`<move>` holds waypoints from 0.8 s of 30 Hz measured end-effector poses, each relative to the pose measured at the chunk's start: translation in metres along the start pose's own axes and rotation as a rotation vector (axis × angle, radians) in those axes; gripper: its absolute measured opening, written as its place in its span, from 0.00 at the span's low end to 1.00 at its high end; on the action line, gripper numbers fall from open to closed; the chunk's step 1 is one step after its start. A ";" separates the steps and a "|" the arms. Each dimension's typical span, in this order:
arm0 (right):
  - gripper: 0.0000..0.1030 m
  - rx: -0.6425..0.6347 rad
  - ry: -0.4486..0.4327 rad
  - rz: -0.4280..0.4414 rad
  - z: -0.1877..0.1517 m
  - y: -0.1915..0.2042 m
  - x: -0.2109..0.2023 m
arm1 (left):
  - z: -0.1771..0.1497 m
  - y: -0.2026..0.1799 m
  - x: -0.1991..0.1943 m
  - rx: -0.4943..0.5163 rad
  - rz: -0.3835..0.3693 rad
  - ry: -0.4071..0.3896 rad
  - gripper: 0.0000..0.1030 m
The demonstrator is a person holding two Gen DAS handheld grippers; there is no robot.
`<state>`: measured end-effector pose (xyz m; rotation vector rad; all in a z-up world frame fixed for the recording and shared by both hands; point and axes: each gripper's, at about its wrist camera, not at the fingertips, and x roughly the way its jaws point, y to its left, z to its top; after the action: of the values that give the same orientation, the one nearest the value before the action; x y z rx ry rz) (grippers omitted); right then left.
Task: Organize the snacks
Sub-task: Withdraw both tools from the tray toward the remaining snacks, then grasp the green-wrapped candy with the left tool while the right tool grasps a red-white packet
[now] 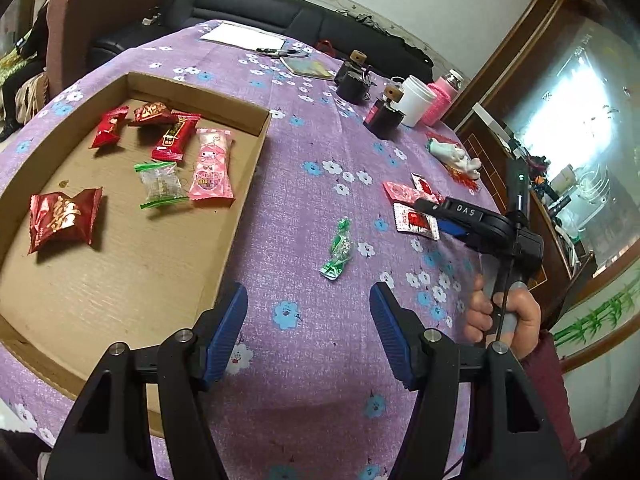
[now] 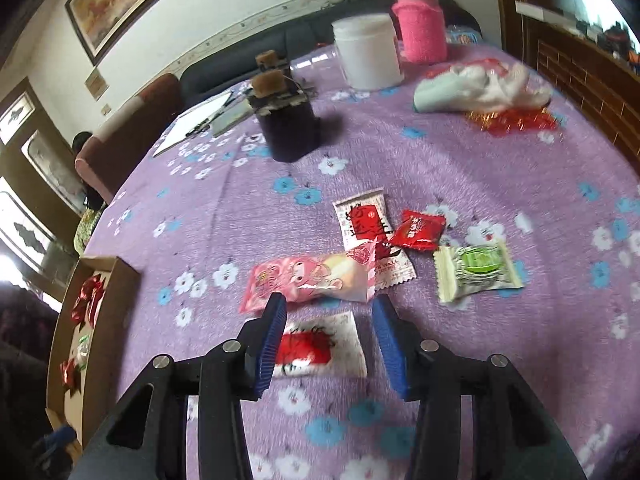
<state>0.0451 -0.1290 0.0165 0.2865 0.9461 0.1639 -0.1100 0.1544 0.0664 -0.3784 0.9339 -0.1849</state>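
In the left wrist view the left gripper [image 1: 308, 328] hangs at lower centre, fingers wide and empty, over the purple surface [image 1: 320, 360]; a cardboard tray [image 1: 120, 280] of snacks fills the left. In the right wrist view the right gripper [image 2: 330, 340], fingers wide, straddles a red-and-white packet [image 2: 320, 346] just below a pink snack [image 2: 312, 280]

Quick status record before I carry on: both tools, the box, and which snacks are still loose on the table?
left tool: open, empty, above the tablecloth beside the box
right tool: open, empty, over a red-and-white packet
cardboard box: holds six wrapped snacks, including a pink packet
loose near left tool: green candy
loose near right tool: pink snack, small red candy, green-and-white packet, another red-and-white packet
table: purple floral cloth
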 end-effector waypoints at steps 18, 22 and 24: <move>0.56 -0.328 -0.019 -0.060 -0.028 0.056 0.011 | 0.023 -0.056 0.060 0.254 0.083 0.017 0.61; 0.36 -0.322 -0.030 -0.076 -0.031 0.049 0.007 | 0.026 -0.058 0.086 0.283 0.119 0.044 0.59; 0.31 -0.301 -0.028 -0.066 -0.032 0.043 0.005 | 0.027 -0.057 0.096 0.284 0.127 0.063 0.58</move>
<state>0.0213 -0.0810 0.0082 -0.0198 0.8881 0.2382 -0.0318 0.0776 0.0316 -0.0506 0.9752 -0.2110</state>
